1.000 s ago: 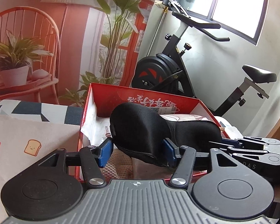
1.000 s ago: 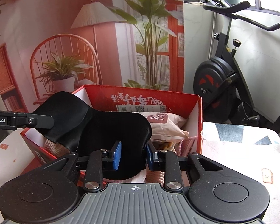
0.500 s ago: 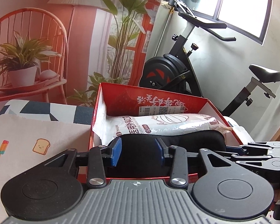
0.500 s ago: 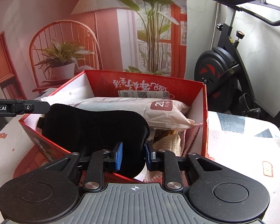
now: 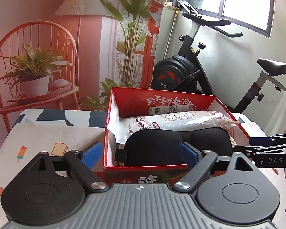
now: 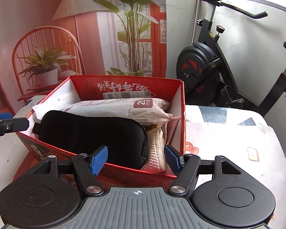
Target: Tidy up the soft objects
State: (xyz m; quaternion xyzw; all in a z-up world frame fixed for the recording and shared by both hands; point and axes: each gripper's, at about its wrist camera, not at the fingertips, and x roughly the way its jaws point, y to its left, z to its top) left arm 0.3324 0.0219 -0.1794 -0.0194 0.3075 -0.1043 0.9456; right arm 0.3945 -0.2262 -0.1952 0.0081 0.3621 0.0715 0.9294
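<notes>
1. Our bench [image 5: 47, 133], under a printed cloth, carries the red box [image 6: 181, 114].
2. The black eye mask [image 6: 93, 133] lies inside, atop the packed softs.
3. Both left gripper [image 5: 139, 153] and right gripper [image 6: 136, 157] fingers are spreading, gripping nothing, apparently to leave it there.

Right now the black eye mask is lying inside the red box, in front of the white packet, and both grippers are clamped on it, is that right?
Not quite. The black eye mask does lie inside the red box, in front of the white packet, but neither gripper is clamped on it. The right wrist view shows the right gripper opening, its pads clear of the mask; the left wrist view shows the left gripper opening too.
</notes>
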